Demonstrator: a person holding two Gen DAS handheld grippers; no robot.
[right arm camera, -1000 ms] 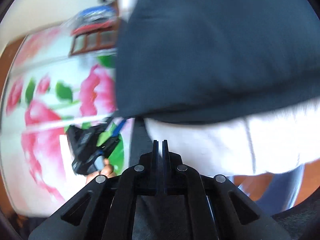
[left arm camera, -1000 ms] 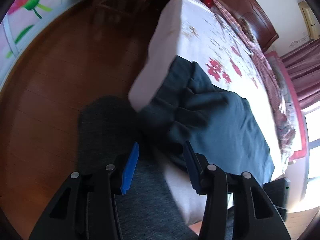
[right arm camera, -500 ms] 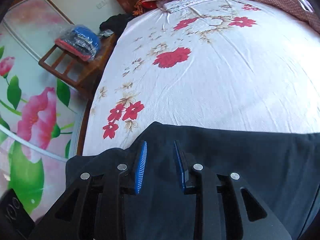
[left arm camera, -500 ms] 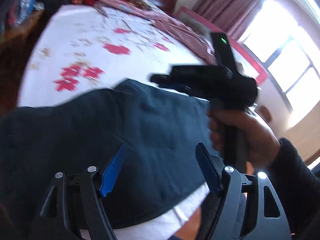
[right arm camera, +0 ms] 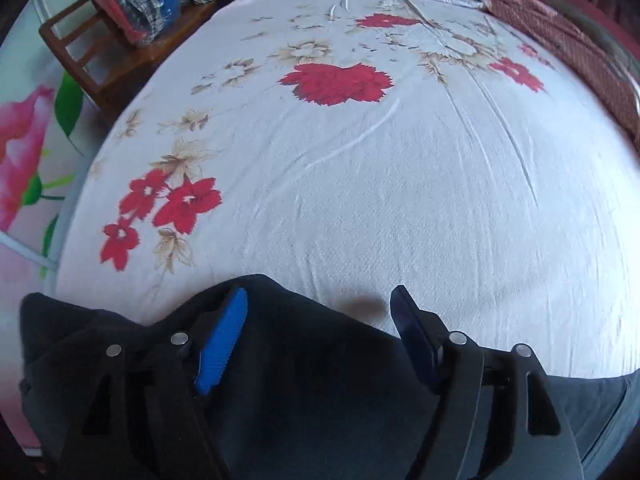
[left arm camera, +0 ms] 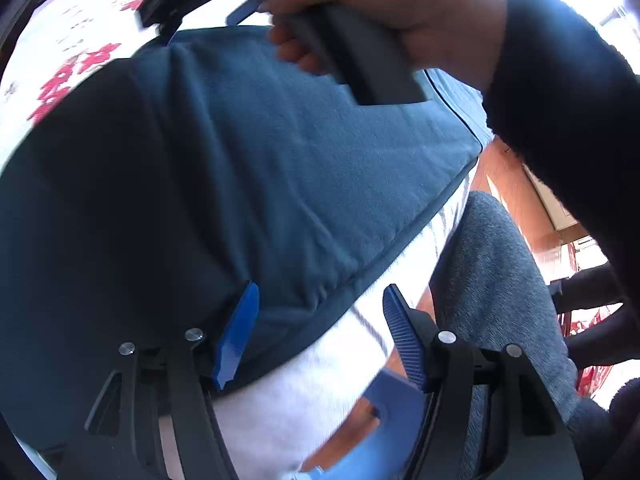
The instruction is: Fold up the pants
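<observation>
Dark blue pants [left arm camera: 240,160] lie folded at the near edge of the bed's flowered white sheet [right arm camera: 400,200]. My left gripper [left arm camera: 320,320] points down at their near hem. Its jaws are closing with that hem between them, and the right pad stands off the cloth. My right gripper [right arm camera: 318,312] hovers over the far edge of the pants [right arm camera: 320,400]. Its jaws are opening and grip nothing. In the left wrist view a hand [left arm camera: 380,8] holds the right gripper's handle [left arm camera: 372,68] above the pants.
A wooden chair [right arm camera: 100,52] bearing a plastic-wrapped bundle [right arm camera: 136,4] stands at the bed's far left. A red chequered blanket [right arm camera: 560,28] lies along the far right side. The person's grey trouser leg [left arm camera: 500,280] and a blue plastic item [left arm camera: 392,400] are beside the bed's near side.
My right gripper went from shut to wide open over the pants. My left gripper swung from the bed's corner to the near hem, and the right hand now looms close above it.
</observation>
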